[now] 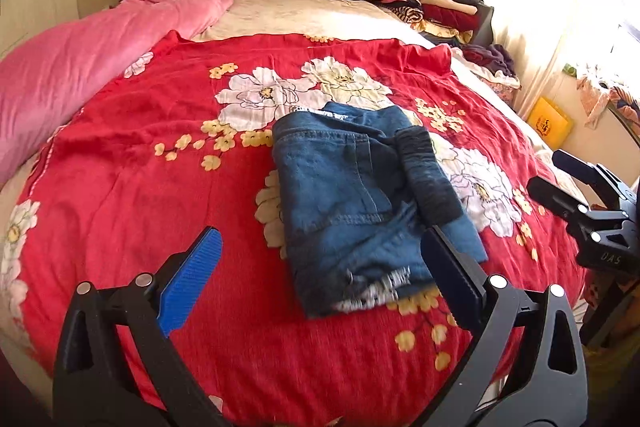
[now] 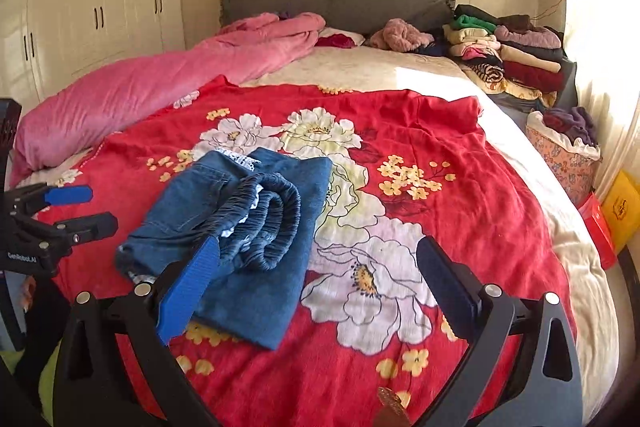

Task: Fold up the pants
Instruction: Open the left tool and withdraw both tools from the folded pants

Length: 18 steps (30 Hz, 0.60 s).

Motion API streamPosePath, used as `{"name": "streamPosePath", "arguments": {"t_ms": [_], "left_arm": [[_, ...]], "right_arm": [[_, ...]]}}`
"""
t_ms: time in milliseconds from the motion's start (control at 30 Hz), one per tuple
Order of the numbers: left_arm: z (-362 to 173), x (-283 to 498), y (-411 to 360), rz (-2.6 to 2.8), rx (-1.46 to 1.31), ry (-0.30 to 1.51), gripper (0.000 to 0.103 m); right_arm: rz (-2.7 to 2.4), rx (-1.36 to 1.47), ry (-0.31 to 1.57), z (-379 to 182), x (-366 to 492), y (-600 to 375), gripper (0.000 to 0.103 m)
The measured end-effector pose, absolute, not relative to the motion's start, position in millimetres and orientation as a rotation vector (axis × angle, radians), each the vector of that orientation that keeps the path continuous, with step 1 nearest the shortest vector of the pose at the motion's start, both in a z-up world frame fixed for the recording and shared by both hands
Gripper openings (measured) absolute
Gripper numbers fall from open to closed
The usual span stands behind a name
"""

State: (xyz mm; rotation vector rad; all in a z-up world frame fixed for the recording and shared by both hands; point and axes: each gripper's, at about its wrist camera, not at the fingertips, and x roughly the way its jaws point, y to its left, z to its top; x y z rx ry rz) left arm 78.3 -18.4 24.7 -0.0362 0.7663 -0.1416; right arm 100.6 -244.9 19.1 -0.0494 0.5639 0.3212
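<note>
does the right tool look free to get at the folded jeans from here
Probably yes: the right tool is open and empty, the folded jeans lie just ahead on the red blanket, nothing between.

Red floral blanket (image 1: 140, 155) over bed; pink quilt (image 1: 80, 55) beside it; stacked folded clothes (image 2: 516, 55) near grey headboard (image 2: 340, 1).

Place: a home bedroom.
Bed (image 2: 420, 75): wide, with a grey padded headboard (image 2: 336, 1) and a red flowered blanket (image 2: 460, 195).
Bedding: a pink quilt (image 2: 168, 87) lay bunched along one side.
Storage: cream wardrobe doors (image 2: 96, 7); stacked folded clothes (image 2: 512, 55).
</note>
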Motion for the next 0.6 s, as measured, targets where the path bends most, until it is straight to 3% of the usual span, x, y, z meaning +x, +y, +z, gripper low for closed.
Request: {"name": "streamPosePath", "arguments": {"t_ms": [600], "left_arm": [[4.7,20.6,-19.6,-0.118,-0.053,0.784,0.093]], "right_arm": [[0.294,-0.013,0.599,1.5,35.9,-251.0,0.098]]}}
